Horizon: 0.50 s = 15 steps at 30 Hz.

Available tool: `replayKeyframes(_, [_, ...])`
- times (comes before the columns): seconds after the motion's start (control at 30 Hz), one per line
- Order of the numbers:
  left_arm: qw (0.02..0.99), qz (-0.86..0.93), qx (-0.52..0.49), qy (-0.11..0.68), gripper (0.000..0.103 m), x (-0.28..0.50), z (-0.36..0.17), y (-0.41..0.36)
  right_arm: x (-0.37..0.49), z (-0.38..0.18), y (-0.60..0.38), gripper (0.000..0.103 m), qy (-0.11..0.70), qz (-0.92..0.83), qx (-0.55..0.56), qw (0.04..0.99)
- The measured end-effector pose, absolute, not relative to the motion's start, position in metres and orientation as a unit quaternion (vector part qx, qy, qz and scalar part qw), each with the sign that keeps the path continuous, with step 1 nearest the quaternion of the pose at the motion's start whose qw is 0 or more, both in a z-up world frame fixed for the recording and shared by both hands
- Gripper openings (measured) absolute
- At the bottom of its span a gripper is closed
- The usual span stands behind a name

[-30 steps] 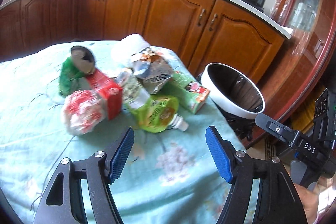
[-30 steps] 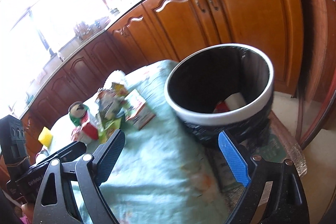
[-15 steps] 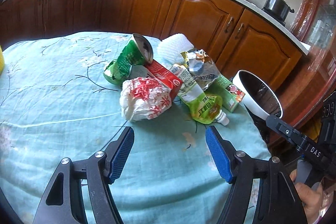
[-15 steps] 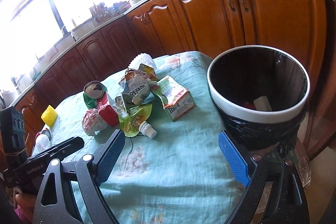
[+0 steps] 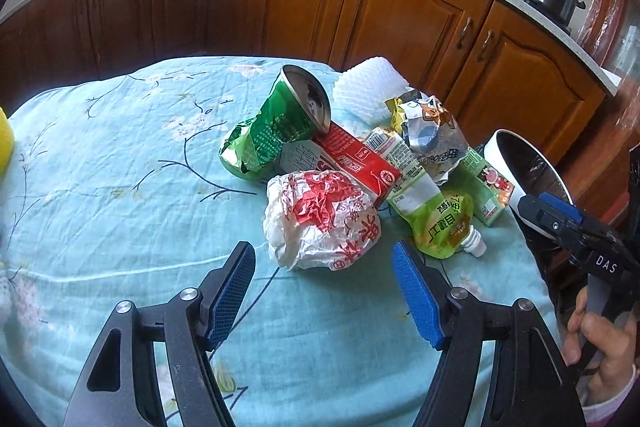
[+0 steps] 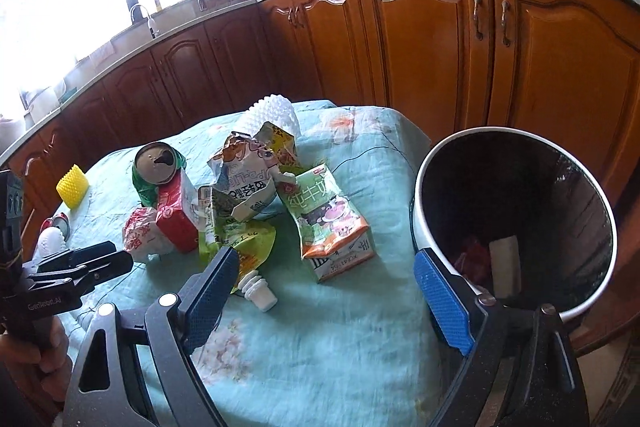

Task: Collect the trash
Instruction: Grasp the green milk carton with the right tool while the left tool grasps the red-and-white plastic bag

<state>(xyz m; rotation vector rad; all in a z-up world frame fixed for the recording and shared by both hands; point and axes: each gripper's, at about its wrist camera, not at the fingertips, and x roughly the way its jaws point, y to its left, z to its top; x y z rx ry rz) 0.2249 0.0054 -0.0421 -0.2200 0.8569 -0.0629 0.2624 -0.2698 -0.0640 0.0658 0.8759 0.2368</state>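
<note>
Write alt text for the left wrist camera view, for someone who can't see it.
The open left gripper hovers just short of a crumpled red-and-white wrapper at the front of a trash pile on a teal floral tablecloth. Behind it lie a crushed green can, a red carton and a green pouch; a white-rimmed bin stands right.

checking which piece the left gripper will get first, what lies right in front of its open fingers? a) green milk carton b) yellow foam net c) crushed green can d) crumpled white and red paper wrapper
d: in the left wrist view the crumpled white and red paper wrapper sits just ahead of the open left gripper, between its blue fingers, nearer than the rest of the pile.
</note>
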Motion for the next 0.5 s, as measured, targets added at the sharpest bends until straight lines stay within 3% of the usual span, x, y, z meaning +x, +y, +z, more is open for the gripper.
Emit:
replayKeyframes(0.23, [0.9,-0.029,-0.103,0.422,0.07,0.245,-0.049,0.006,0.291,-0.077,-0.259,0.079,0.441,0.136,-0.015,0.887])
replayKeyframes(0.37, [0.896,-0.036,-0.107,0.429,0.068,0.25,-0.056,0.006,0.301,-0.088,-0.25,0.068,0.454,0.147,-0.041,0.878])
replayKeyframes(0.43, [0.892,-0.04,-0.112,0.435,0.056,0.253,-0.06,0.007,0.304,-0.094,-0.245,0.059,0.46,0.15,-0.052,0.874])
replayKeyframes(0.47, [0.891,-0.04,-0.112,0.438,0.053,0.254,-0.062,0.008,0.305,-0.097,-0.244,0.049,0.463,0.149,-0.056,0.872])
replayKeyframes(0.5, [0.891,-0.042,-0.113,0.439,0.047,0.256,-0.063,0.008,0.306,-0.099,-0.244,0.048,0.466,0.148,-0.056,0.871])
